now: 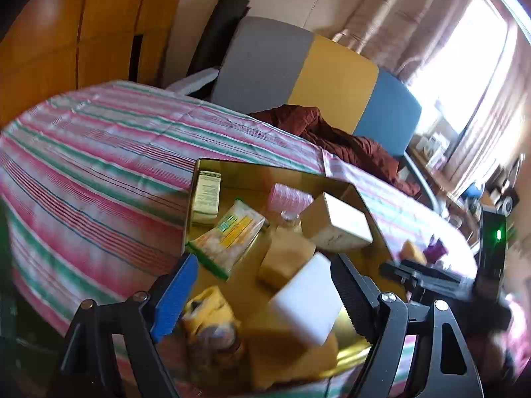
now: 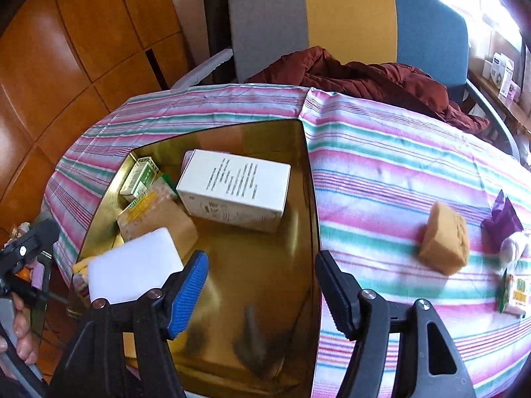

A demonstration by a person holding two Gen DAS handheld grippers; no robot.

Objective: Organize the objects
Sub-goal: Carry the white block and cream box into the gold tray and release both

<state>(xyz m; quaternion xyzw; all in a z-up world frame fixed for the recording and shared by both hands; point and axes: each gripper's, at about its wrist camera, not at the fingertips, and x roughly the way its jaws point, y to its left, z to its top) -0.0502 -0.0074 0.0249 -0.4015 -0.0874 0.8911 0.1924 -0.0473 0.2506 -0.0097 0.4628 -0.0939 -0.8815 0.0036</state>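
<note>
**Both grippers spread wide above the gold tin**

Over the near end of the gold tin (image 2: 307, 179) we hold both tools with nothing in them. Our right gripper (image 2: 262, 287) hangs above the tin's bare floor, its blue-padded finger and black finger spread wide. Our left gripper (image 1: 264, 287) is just as wide, and between its fingers in the left wrist view sits a blurred white foam block (image 1: 307, 301), lying in the tin rather than clamped.

Just past that block we see a tan sponge (image 1: 285, 257) and, at the tin's near corner, a crumpled yellow cloth (image 1: 212, 308). Farther in lie a clear packet with a green and yellow label (image 1: 229, 235), a pink ribbed roller (image 1: 292, 195) and a white printed carton (image 2: 234, 189), which rests tilted against the tin's far right side. A small green-and-white box (image 2: 139, 175) leans in the far left corner.

Outside the tin, on the striped tablecloth (image 2: 381, 172), a second tan sponge (image 2: 444, 242) sits well to the right, with a purple wrapper (image 2: 502, 219) and a green-edged packet (image 2: 514, 293) beyond it near the edge.

Behind the table stands a chair with a grey, yellow and blue back (image 2: 348, 16), a rust-red jacket (image 2: 365, 76) heaped on its seat.
</note>
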